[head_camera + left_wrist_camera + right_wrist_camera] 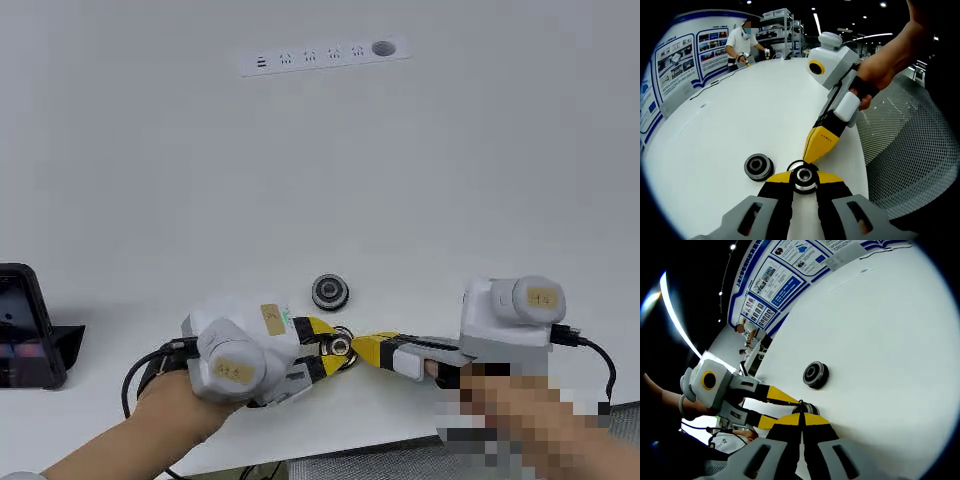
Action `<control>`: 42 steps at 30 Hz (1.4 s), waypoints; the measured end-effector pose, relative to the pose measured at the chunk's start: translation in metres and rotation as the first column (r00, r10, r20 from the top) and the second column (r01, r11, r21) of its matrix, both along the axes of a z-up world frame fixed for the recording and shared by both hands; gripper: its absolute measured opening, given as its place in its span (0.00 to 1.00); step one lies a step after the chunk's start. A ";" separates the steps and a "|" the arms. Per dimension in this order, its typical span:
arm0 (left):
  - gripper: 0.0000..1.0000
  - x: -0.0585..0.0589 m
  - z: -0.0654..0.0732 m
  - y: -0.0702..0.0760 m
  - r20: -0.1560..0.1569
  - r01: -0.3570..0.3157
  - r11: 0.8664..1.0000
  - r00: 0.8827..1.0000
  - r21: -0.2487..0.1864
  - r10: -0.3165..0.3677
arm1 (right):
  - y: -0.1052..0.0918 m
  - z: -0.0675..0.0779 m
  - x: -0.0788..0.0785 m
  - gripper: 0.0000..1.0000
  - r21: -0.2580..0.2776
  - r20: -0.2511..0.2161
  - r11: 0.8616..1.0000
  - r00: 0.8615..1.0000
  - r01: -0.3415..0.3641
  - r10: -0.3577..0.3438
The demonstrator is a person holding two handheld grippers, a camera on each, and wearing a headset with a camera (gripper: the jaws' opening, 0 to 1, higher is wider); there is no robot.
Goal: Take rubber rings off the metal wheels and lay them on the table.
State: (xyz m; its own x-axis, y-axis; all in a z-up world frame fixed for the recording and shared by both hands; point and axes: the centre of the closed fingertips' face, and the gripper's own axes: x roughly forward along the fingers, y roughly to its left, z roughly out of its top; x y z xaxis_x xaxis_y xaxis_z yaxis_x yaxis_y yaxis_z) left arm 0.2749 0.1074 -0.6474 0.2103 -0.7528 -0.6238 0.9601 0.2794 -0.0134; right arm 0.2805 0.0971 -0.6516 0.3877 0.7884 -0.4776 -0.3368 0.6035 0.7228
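A small metal wheel is held just above the white table, with my left gripper shut on it from the left. In the left gripper view the wheel sits between the yellow jaws, and a black rubber ring stands off its upper rim. My right gripper comes in from the right, its yellow tips pressed together on that ring. A second wheel, still wearing its black ring, lies on the table just behind; it also appears as the wheel and the wheel.
A white power strip lies at the far side of the table. A phone on a black stand is at the left edge. The table's front edge runs just below the grippers, beside a mesh chair.
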 end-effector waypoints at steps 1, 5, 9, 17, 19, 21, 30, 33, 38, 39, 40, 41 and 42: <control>0.20 0.000 0.001 0.001 0.003 -0.004 1.000 1.000 -0.006 0.004 | 0.000 0.000 0.000 0.02 0.001 0.001 1.000 1.000 0.000 0.000; 0.27 0.002 0.003 0.006 0.021 -0.015 1.000 1.000 -0.007 0.016 | 0.000 0.000 0.000 0.02 0.006 -0.002 1.000 1.000 0.000 0.000; 0.34 0.003 0.001 0.011 0.017 -0.032 0.999 0.999 -0.007 0.032 | 0.002 0.003 -0.001 0.02 0.015 -0.001 1.000 1.000 -0.003 0.003; 0.47 0.005 -0.001 0.020 0.027 -0.055 0.998 0.998 -0.003 0.055 | 0.006 0.010 -0.003 0.02 0.032 0.006 0.999 1.000 -0.014 0.013; 0.49 0.006 -0.001 0.022 0.024 -0.063 0.998 0.998 -0.002 0.063 | 0.007 0.012 -0.004 0.02 0.037 0.008 0.999 1.000 -0.015 0.015; 0.51 0.006 -0.003 0.024 0.026 -0.073 0.997 0.997 0.005 0.072 | 0.008 0.015 -0.004 0.02 0.045 0.010 0.999 1.000 -0.016 0.015; 0.60 0.009 -0.006 0.036 0.030 -0.114 0.993 0.993 0.014 0.114 | -0.004 0.029 0.001 0.02 0.073 0.027 0.997 0.999 0.032 -0.034; 0.63 0.009 -0.007 0.041 0.031 -0.130 0.991 0.991 0.017 0.129 | -0.017 0.033 0.008 0.02 0.087 0.027 0.993 0.996 0.084 -0.086; 0.66 0.012 -0.007 0.047 0.026 -0.156 0.988 0.987 0.017 0.156 | -0.037 0.030 0.016 0.02 0.075 0.023 0.987 0.989 0.141 -0.143; 0.66 0.012 -0.008 0.047 0.024 -0.159 0.987 0.987 0.018 0.158 | -0.041 0.029 0.017 0.02 0.070 0.023 0.986 0.988 0.150 -0.152; 0.66 0.012 -0.007 0.048 0.024 -0.160 0.987 0.987 0.018 0.160 | -0.044 0.028 0.018 0.02 0.068 0.023 0.985 0.986 0.160 -0.162; 0.66 0.012 -0.007 0.048 0.023 -0.163 0.987 0.986 0.016 0.162 | -0.048 0.027 0.020 0.02 0.069 0.017 0.982 0.984 0.175 -0.176; 0.66 0.012 -0.007 0.048 0.023 -0.164 0.986 0.986 0.016 0.164 | -0.051 0.026 0.021 0.02 0.066 0.013 0.981 0.983 0.183 -0.184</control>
